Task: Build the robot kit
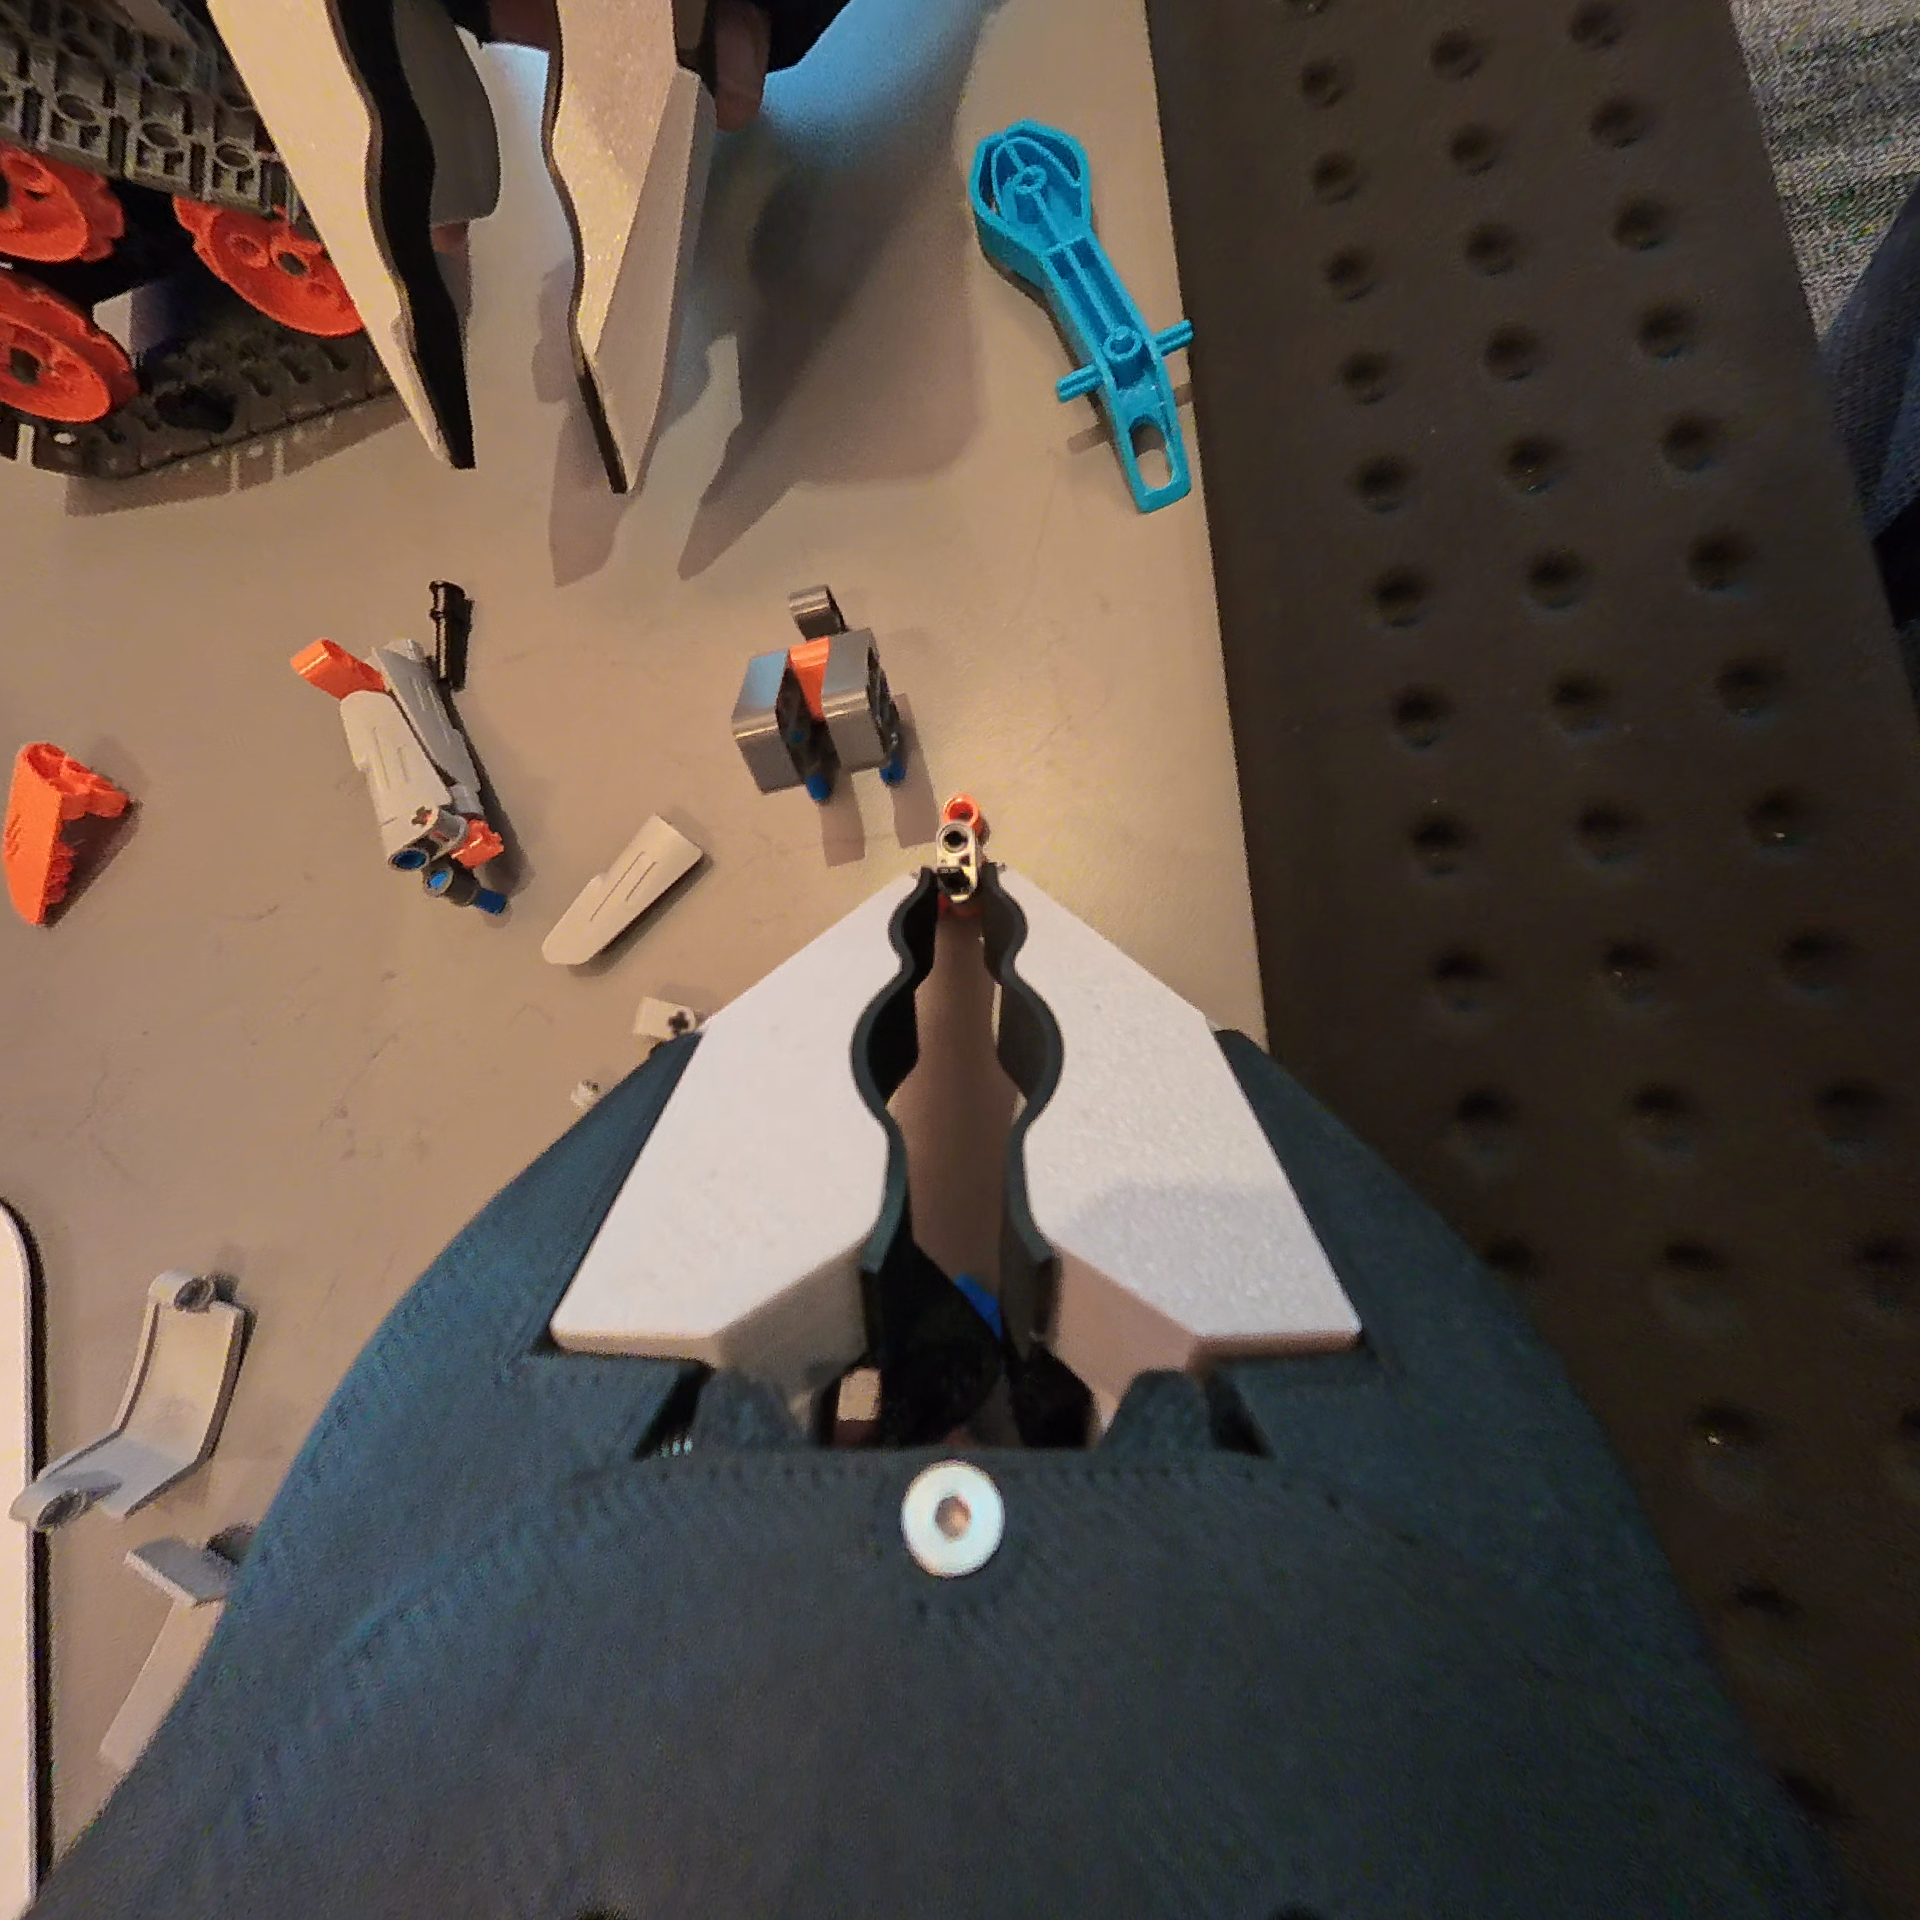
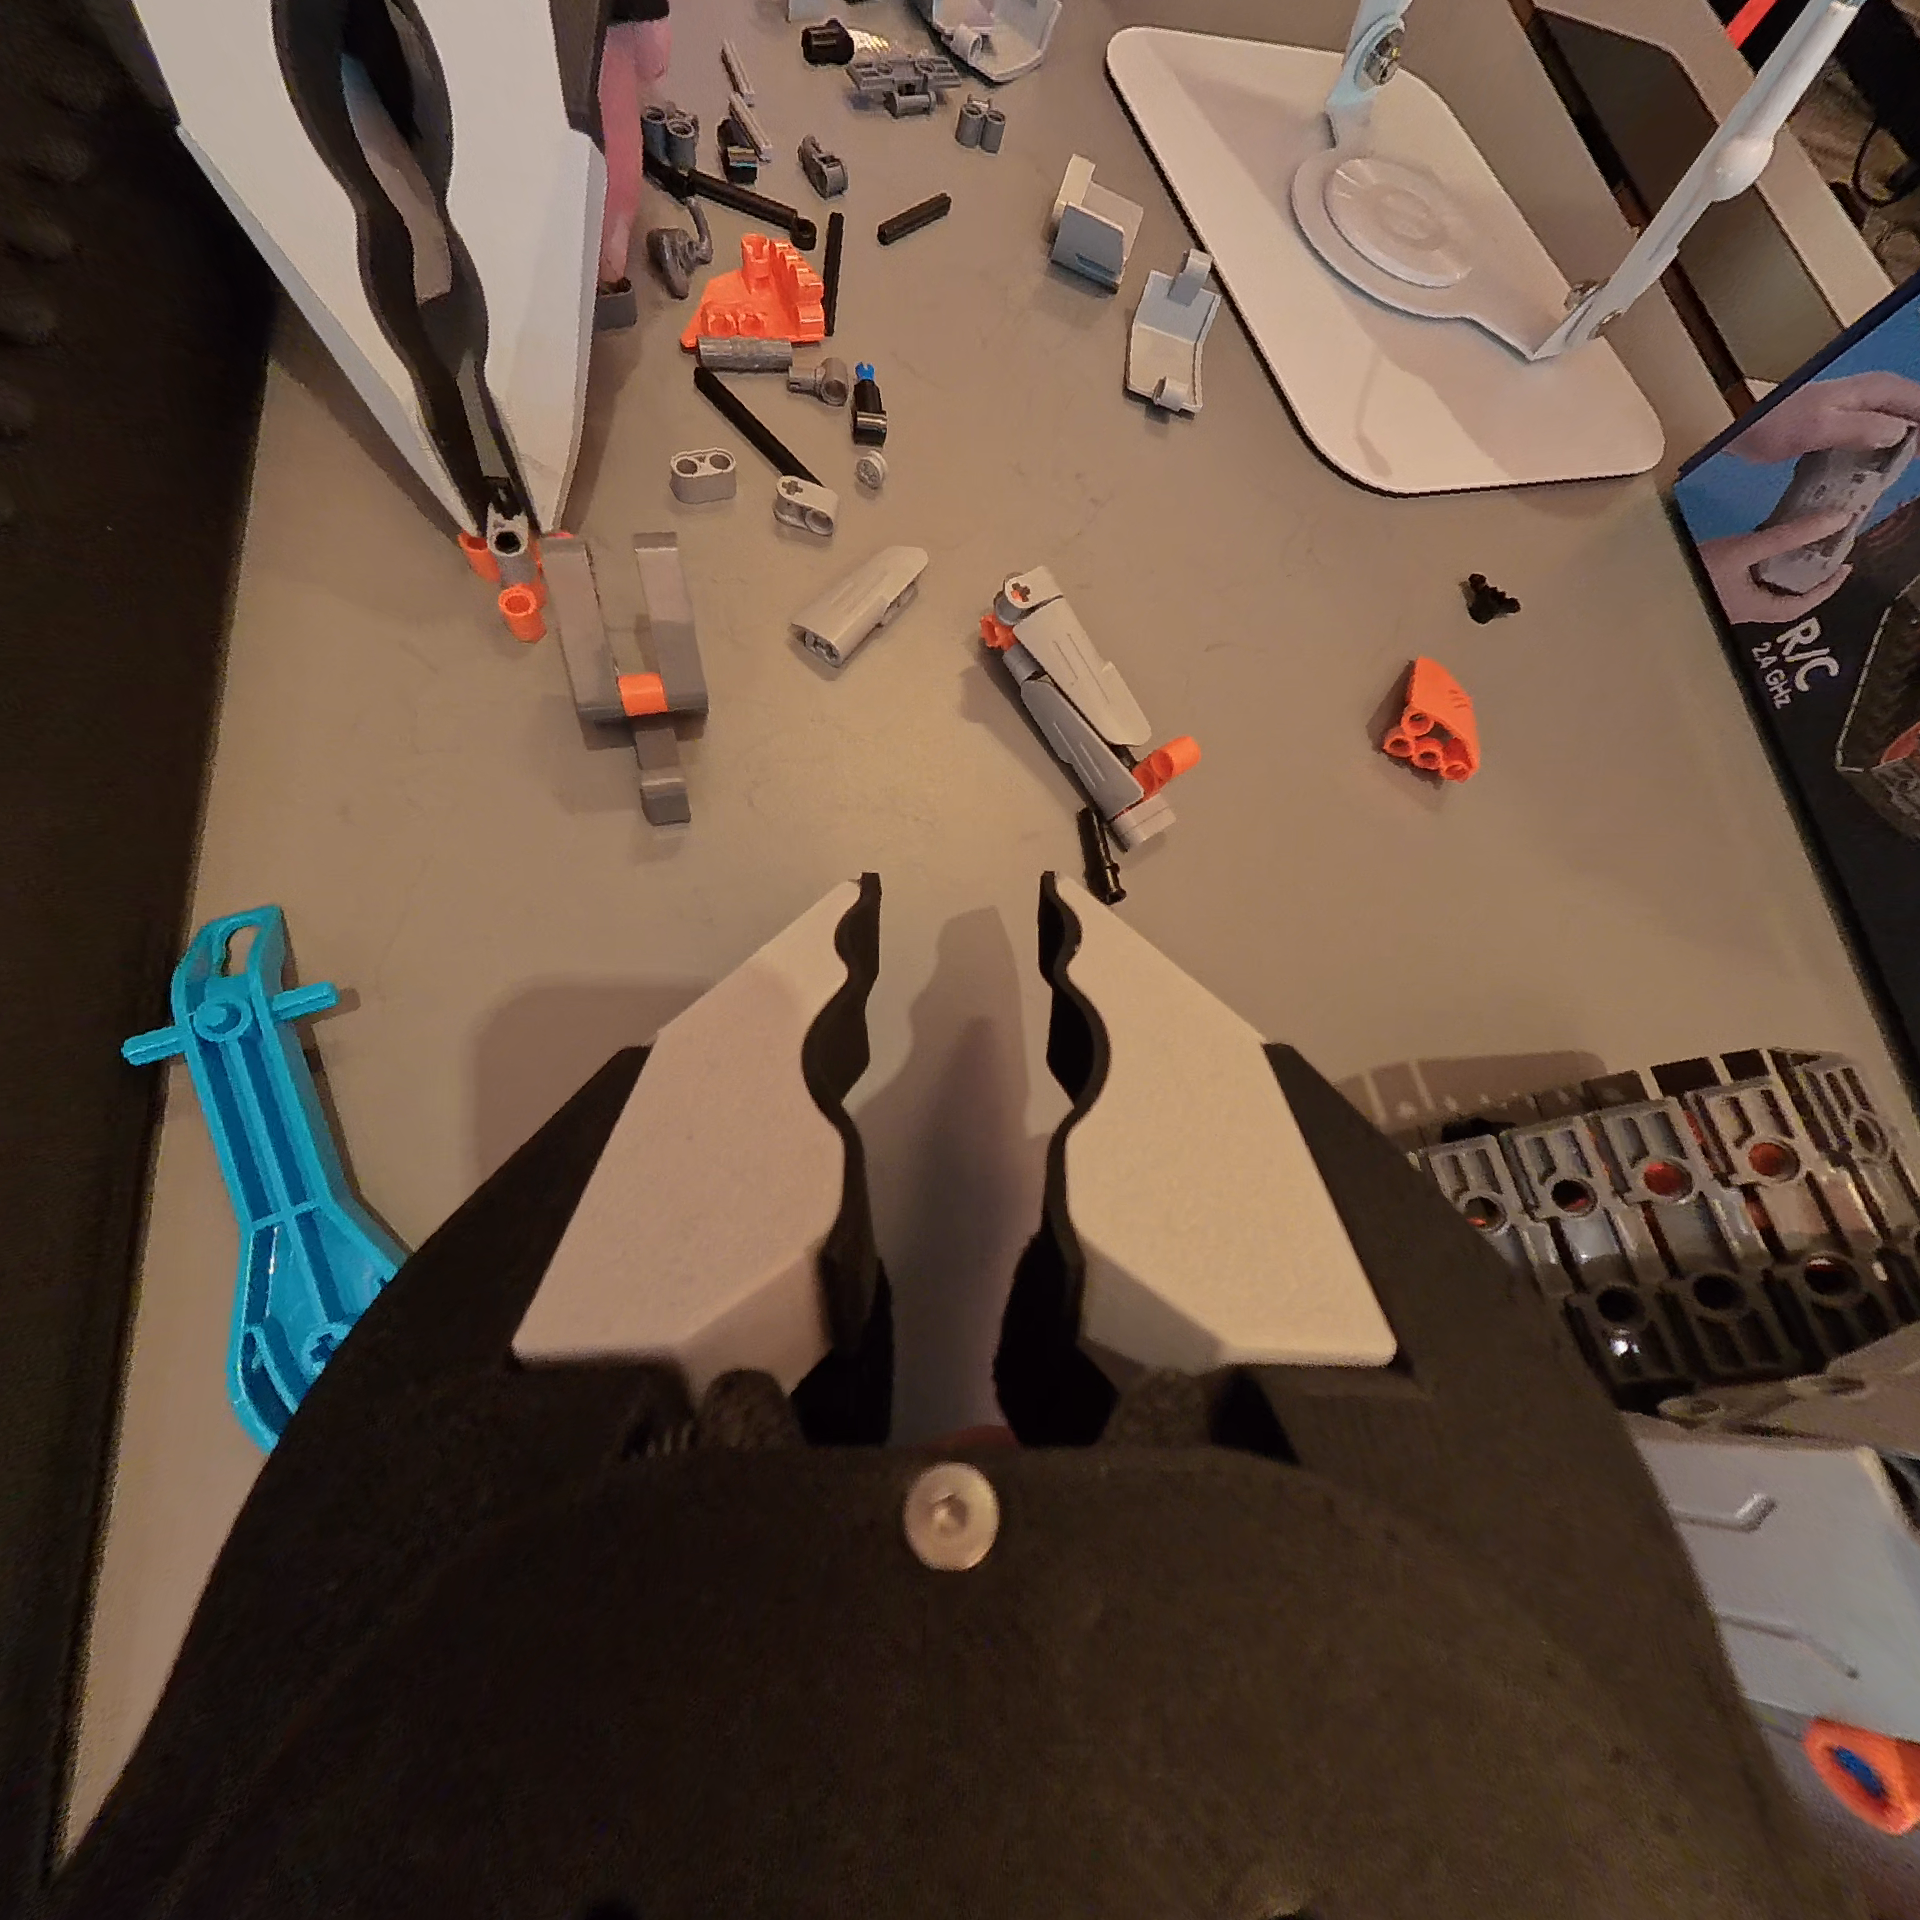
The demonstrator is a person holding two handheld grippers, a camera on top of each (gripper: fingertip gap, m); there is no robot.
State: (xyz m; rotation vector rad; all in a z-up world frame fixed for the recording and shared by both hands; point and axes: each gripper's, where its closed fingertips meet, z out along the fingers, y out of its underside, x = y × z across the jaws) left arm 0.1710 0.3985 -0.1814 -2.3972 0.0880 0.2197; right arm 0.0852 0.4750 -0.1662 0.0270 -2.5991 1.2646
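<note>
Left wrist view: a small grey-and-orange connector (image 1: 961, 847) is pinched at the very tips of the left gripper (image 1: 958, 883), whose fingers are pressed nearly together on it. In the right wrist view the same connector (image 2: 506, 551) is seen low over the table (image 2: 935, 790), clamped by the left gripper (image 2: 506, 520), with a loose orange bush (image 2: 522, 611) just beside it.

Just beside the connector, a grey block (image 1: 816, 717) with an orange piece and blue pins is seen resting on the table (image 1: 260, 1039). Farther from the connector on that side, a light grey panel (image 1: 621, 891) lies flat, and beyond it a grey-and-orange assembly (image 1: 416, 769) with a black pin (image 1: 449, 615) at its end. An orange wedge (image 1: 57, 826) lies well apart from the connector, at the frame edge. A blue tool (image 1: 1091, 301) lies beyond the connector, along the edge of a dark perforated board (image 1: 1558, 727). A tracked vehicle (image 1: 135, 270) with orange wheels is seen far from the connector.

The right gripper (image 2: 961, 894) is held spread with nothing between its fingers, above bare table, well apart from the connector; a black pin (image 2: 1101, 857) lies just by its tip. A white stand base (image 2: 1403, 416) and a blue box (image 2: 1818, 623) are seen far across the table from the connector
</note>
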